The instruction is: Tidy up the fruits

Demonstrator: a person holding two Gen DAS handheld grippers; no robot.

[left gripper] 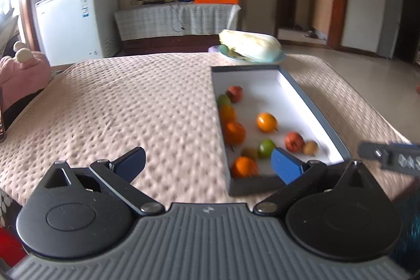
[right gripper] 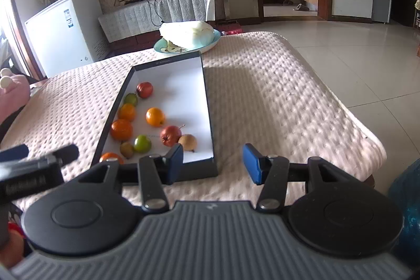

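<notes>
Fruits [right gripper: 155,116] lie scattered in a shallow dark-rimmed box [right gripper: 208,106] on the quilted tabletop [right gripper: 275,96]. Both the left gripper [left gripper: 210,164] and right gripper [right gripper: 212,162] hang released and empty near the box's near end. Beyond it sits a plate [right gripper: 214,42] bearing a cabbage [right gripper: 187,34].

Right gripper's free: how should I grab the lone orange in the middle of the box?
Take the orange across its round middle, coming from above. It sits apart from the other fruit on the box's white floor, so both fingers probably fit beside it. The right gripper is open and empty.
</notes>
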